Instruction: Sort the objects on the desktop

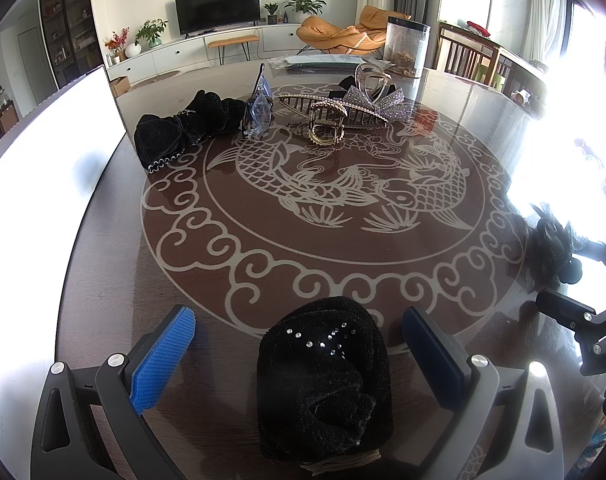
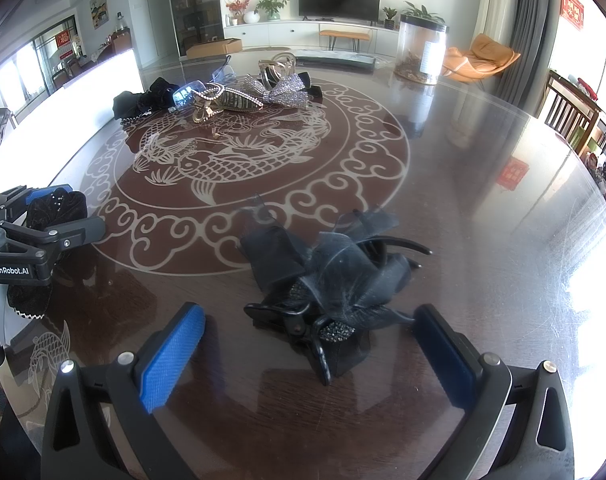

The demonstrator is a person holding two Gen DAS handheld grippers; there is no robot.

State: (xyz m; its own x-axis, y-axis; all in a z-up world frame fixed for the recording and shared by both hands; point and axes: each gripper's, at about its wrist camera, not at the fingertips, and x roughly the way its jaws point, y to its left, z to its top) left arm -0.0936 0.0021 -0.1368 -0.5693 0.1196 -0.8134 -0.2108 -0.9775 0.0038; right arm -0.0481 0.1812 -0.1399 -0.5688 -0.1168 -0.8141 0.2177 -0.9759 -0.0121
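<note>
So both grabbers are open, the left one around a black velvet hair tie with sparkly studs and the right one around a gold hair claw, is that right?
Not quite. The right gripper is open around a black gauze bow clip, not a gold claw; the right wrist view shows it. The gold hair claw lies far across the table with the other accessories. The rest holds: the left gripper is open around the studded black hair tie.

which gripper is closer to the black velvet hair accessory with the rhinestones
Left. The left gripper has its open fingers on either side of the black velvet hair accessory. The right gripper is off to its right, straddling the black mesh bow clip.
</note>
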